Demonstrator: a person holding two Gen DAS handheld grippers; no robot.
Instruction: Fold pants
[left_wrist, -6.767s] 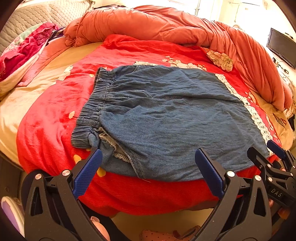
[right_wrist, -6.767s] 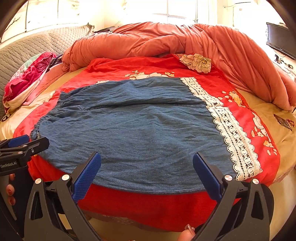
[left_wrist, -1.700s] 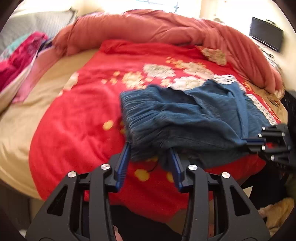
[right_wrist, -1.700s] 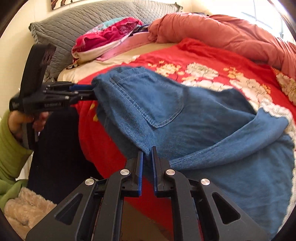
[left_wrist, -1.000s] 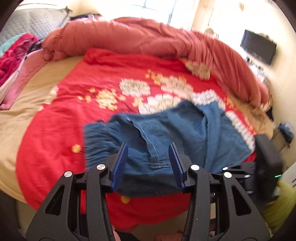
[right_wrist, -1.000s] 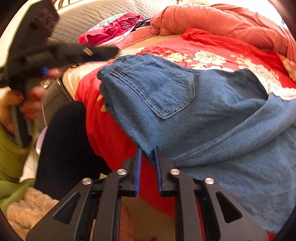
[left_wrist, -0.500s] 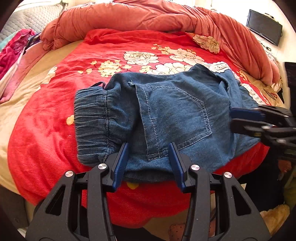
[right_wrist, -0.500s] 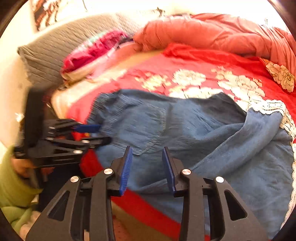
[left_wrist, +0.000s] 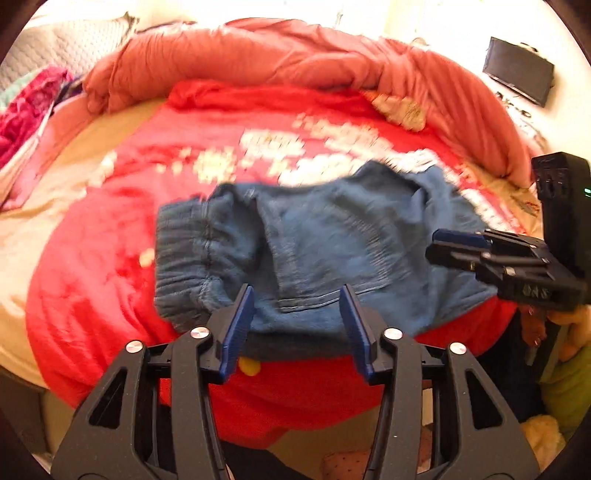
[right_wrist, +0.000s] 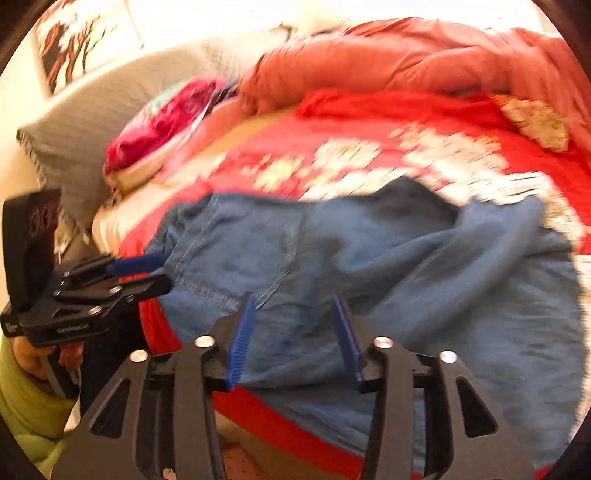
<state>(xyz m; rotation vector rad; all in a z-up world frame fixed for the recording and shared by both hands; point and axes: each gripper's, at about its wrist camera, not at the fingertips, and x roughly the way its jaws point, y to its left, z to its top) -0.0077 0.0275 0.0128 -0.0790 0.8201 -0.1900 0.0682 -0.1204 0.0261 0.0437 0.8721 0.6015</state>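
Note:
The blue denim pants lie folded over on the red flowered bedspread, elastic waistband to the left, a back pocket on top. My left gripper is open and empty just in front of the near edge of the pants. In the right wrist view the pants spread rightward with a loose fold across them. My right gripper is open and empty over their near edge. Each gripper also shows from the side in the other's view: the right one, the left one. Both views are blurred.
A bunched orange duvet lies along the back of the bed. Pink clothes and a grey pillow sit at the left. A black screen hangs on the right wall. The bed edge drops off just below the grippers.
Both grippers have let go of the pants and opened. They have pulled back slightly from the folded denim, which now rests on the bed.

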